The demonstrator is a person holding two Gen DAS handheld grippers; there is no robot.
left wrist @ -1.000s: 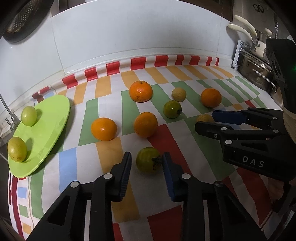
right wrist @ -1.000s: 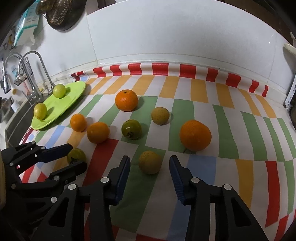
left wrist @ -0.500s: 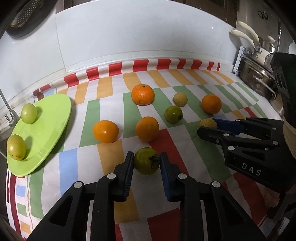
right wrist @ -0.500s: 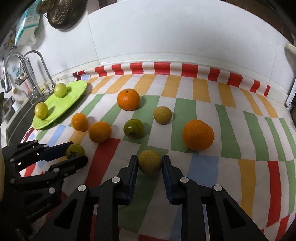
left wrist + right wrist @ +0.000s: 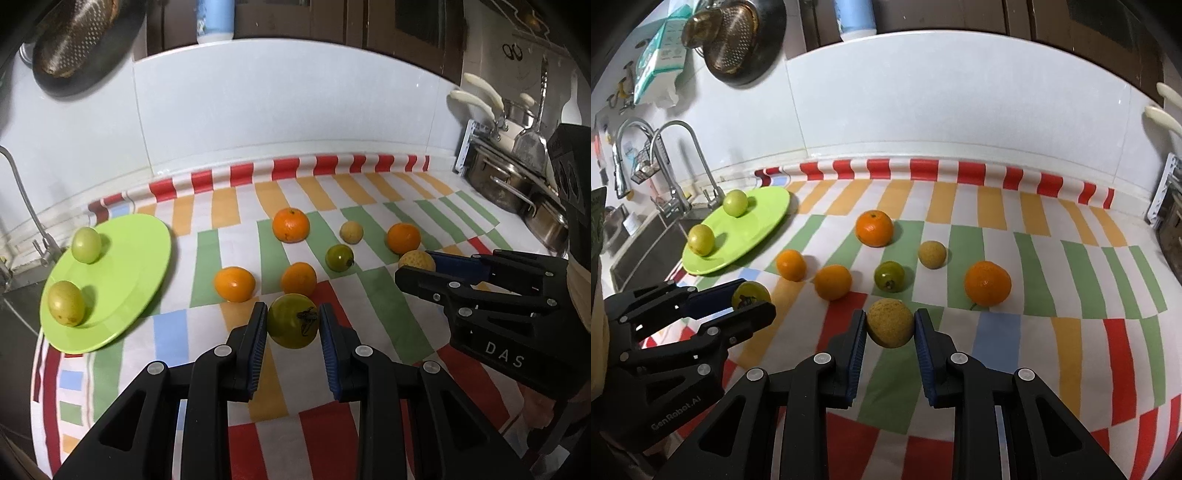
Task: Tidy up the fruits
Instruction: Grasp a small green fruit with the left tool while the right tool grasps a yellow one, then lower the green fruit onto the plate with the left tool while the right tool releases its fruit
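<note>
Both of my grippers have closed since a second ago and lifted their fruit off the bench. My left gripper point(image 5: 293, 325) has its jaws clamped on the green fruit point(image 5: 293, 320), held above the striped cloth point(image 5: 221, 254). My right gripper point(image 5: 890, 328) has its jaws clamped on the yellow fruit point(image 5: 890, 323). In the left view the plate point(image 5: 125, 273) lies at 9 o'clock, carrying two pale green fruits. Four oranges, a small green fruit point(image 5: 889, 276) and a small tan fruit point(image 5: 932, 254) rest on the cloth toward 12 o'clock.
</note>
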